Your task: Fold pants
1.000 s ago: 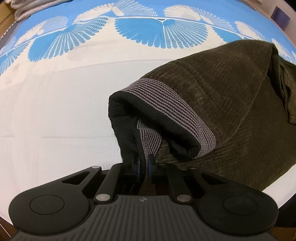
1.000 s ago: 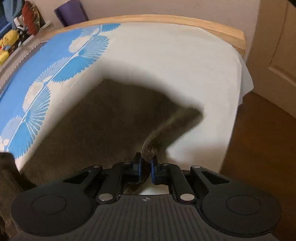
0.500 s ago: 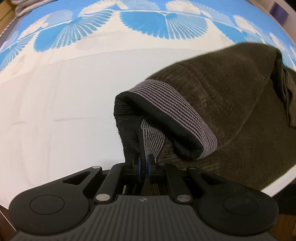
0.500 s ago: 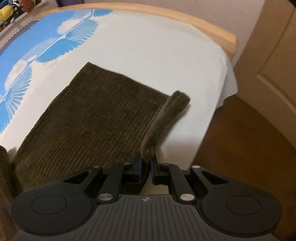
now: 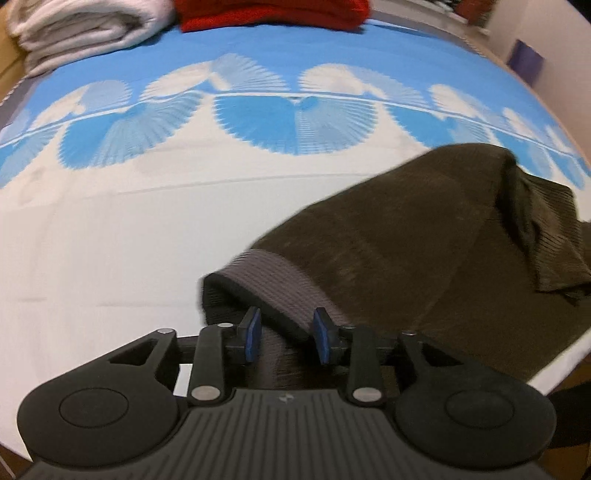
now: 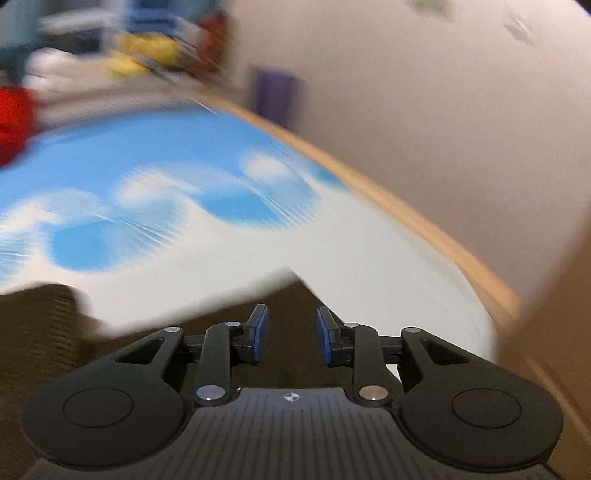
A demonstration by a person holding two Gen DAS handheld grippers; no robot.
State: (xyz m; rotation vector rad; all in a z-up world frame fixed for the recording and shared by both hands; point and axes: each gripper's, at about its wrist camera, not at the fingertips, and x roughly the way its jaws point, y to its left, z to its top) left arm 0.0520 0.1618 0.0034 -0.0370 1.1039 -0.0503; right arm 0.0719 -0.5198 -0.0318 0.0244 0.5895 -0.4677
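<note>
Left wrist view: my left claw (image 5: 286, 334) has just been opening and now stands released, its blue pads straddling but not pressing the striped grey waistband (image 5: 269, 275) of the dark brown corduroy pants (image 5: 406, 258). The pants lie on the bed (image 5: 110, 258), near its front edge, with one fold laid over at the far right. Right wrist view, blurred: my right claw (image 6: 291, 339) has likewise just been opening and is released, with nothing between its pads and dark cloth below.

I judge this fold as set down. To do the step well I would lift both claws straight clear so no pad drags the cloth, then regrip for the next fold.

Surroundings: a folded white towel (image 5: 85, 29) and a red garment (image 5: 273, 13) sit well apart at the far side; nothing obstructs.
</note>
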